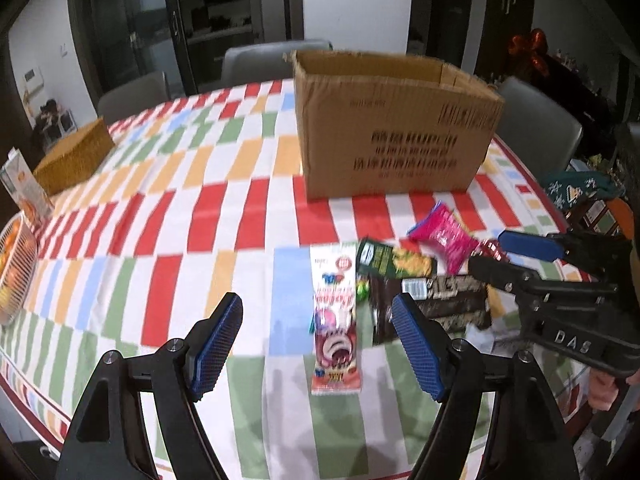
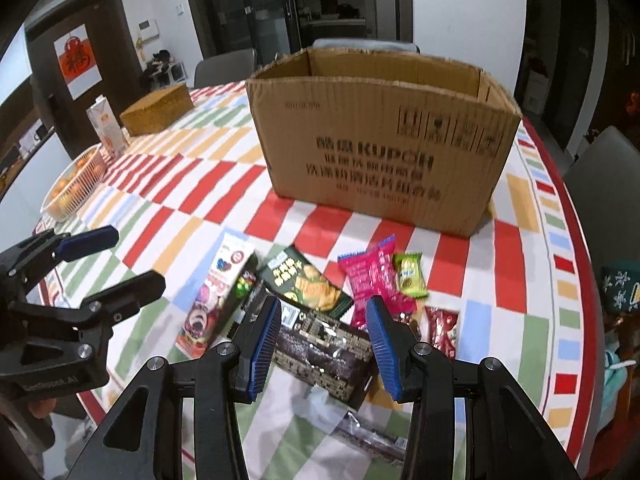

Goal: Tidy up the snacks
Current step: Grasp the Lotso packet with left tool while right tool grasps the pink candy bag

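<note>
An open cardboard box (image 1: 392, 128) (image 2: 380, 152) stands on the checked tablecloth. In front of it lie the snacks: a long pink-and-white pack (image 1: 335, 320) (image 2: 216, 296), a dark green chips pack (image 1: 394, 262) (image 2: 308, 284), a dark brown pack (image 1: 432, 304) (image 2: 324, 348), a magenta pack (image 1: 444, 240) (image 2: 372, 276), a small green candy (image 2: 408, 274) and a red candy (image 2: 442, 330). My left gripper (image 1: 317, 299) (image 2: 138, 256) hovers open over the long pink pack, holding nothing. My right gripper (image 2: 323, 305) (image 1: 486, 250) hangs partly open above the brown pack, with nothing between its pads.
A wicker box (image 1: 74, 160) (image 2: 158, 110), a drink carton (image 1: 26, 188) (image 2: 106, 124) and a white fruit basket (image 1: 16, 264) (image 2: 76, 184) stand at the left. Grey chairs ring the round table. A clear-wrapped bar (image 2: 368, 436) lies near the front edge.
</note>
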{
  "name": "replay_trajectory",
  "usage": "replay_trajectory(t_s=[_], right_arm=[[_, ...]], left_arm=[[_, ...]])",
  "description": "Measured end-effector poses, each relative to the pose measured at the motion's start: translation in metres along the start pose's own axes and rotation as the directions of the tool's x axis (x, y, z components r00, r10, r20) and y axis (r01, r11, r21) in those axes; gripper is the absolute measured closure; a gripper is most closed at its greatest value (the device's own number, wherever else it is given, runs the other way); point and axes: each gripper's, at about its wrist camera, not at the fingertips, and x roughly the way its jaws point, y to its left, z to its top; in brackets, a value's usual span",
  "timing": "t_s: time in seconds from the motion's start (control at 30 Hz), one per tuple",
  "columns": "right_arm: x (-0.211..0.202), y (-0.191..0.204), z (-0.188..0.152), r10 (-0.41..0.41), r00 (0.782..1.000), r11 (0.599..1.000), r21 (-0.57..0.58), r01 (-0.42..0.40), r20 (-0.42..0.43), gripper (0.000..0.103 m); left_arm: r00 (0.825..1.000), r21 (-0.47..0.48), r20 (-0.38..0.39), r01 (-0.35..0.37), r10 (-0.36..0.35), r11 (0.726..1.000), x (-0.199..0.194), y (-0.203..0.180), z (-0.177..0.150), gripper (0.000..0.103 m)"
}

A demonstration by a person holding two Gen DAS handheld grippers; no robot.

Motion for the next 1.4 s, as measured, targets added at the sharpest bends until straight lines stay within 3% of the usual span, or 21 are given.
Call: replay_trajectory(t_s=[0.4, 0.83, 1.03, 1.2, 1.4], right_arm=[[0.033, -0.016, -0.004, -0.051, 0.995, 0.998, 0.019, 0.052, -0.081, 0.058], [0.065, -0.024, 0.01, -0.116, 0.986, 0.993, -0.026, 0.113, -0.122, 0.058], [0.079, -0.026, 0.017, -0.133, 0.98, 0.991, -0.055, 0.126, -0.149, 0.058], [0.088, -0.023, 0.023, -0.164, 0.974, 0.982, -0.121, 0.146, -0.157, 0.058], [0.099, -0.019, 0.028, -0.152, 0.972, 0.981, -0.148, 0.126, -0.178, 0.059]], left_arm=[[0.992, -0.014, -0.122, 0.011, -0.013, 1.0, 0.047, -0.002, -0.013, 0.028], [0.981, -0.039, -0.19, 0.042, -0.048, 0.998, 0.079, 0.0, -0.014, 0.042], [0.976, -0.06, -0.202, 0.07, -0.081, 0.996, 0.086, -0.001, -0.011, 0.049], [0.976, -0.055, -0.202, 0.071, -0.08, 0.996, 0.09, -0.002, -0.01, 0.07], [0.977, -0.064, -0.193, 0.078, -0.089, 0.995, 0.088, 0.0, -0.009, 0.075]])
